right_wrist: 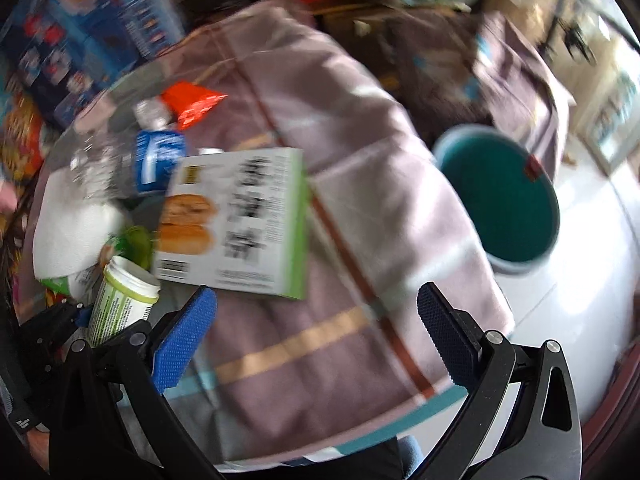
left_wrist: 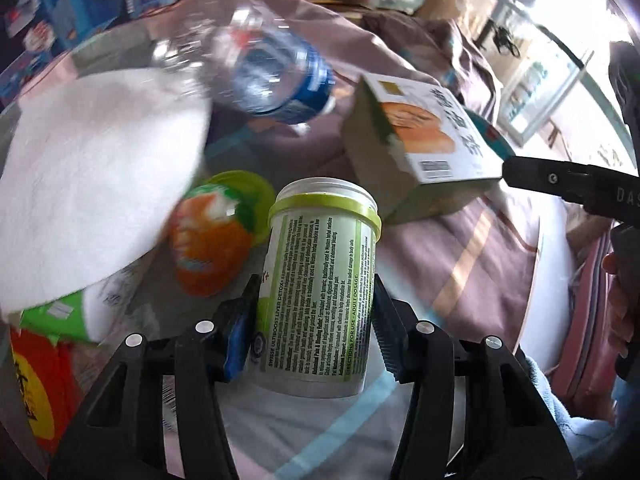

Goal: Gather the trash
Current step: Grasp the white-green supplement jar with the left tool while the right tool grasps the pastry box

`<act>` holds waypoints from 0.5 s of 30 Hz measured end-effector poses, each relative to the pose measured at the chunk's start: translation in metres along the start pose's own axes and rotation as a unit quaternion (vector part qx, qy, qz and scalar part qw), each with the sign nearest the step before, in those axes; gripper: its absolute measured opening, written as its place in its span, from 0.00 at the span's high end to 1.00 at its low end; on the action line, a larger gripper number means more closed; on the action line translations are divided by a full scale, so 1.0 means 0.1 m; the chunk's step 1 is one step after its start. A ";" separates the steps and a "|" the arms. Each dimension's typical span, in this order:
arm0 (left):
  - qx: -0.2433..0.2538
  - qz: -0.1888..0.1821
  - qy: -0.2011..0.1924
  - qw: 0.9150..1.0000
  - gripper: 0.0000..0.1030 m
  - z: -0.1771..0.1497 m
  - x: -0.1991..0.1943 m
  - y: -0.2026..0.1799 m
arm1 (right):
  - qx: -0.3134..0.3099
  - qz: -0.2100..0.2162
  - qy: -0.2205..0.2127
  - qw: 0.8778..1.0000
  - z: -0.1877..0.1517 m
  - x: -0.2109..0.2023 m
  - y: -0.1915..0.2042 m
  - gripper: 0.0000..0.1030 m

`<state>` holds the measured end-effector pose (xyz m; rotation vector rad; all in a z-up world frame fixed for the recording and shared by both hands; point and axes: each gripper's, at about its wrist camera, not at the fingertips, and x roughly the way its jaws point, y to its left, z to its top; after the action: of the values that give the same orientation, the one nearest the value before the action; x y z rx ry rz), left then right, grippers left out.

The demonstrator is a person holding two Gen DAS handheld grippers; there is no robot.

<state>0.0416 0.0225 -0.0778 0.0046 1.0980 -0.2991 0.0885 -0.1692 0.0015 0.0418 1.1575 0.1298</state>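
A white supplement jar (left_wrist: 320,288) with a lime-green band and label stands between the fingers of my left gripper (left_wrist: 314,332). Both pads press on its sides. In the right wrist view the same jar (right_wrist: 120,304) shows at the lower left, with the left gripper's black frame below it. My right gripper (right_wrist: 316,340) is open, its blue pads wide apart with only the tablecloth between them. One of its black fingers (left_wrist: 560,180) reaches in from the right, close to a bread-picture box (left_wrist: 420,140).
The box (right_wrist: 236,220), a crushed clear bottle (left_wrist: 276,76) with a blue label, white paper (left_wrist: 92,168), an orange-and-green wrapper (left_wrist: 208,240) and a red packet (right_wrist: 192,104) lie on the mauve checked tablecloth (right_wrist: 360,200). A teal bucket (right_wrist: 500,200) stands on the floor to the right.
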 end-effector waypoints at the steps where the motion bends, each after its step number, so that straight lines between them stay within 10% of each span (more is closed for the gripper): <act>1: -0.009 -0.006 0.000 1.000 0.48 -0.03 -0.01 0.06 | -0.011 -0.003 -0.001 1.000 0.03 0.02 0.11 0.06; 9: -0.038 -0.022 -0.001 0.999 0.48 -0.23 -0.03 0.29 | -0.082 -0.075 0.021 0.994 0.21 0.36 0.70 0.06; 15: -0.029 -0.031 -0.001 0.999 0.42 -0.21 0.00 0.22 | -0.055 -0.113 0.010 0.992 0.16 0.24 0.35 0.06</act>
<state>0.0286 0.0467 -0.0908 -0.0813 1.1068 -0.3227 0.1102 -0.1314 -0.0108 -0.1888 1.1657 -0.0070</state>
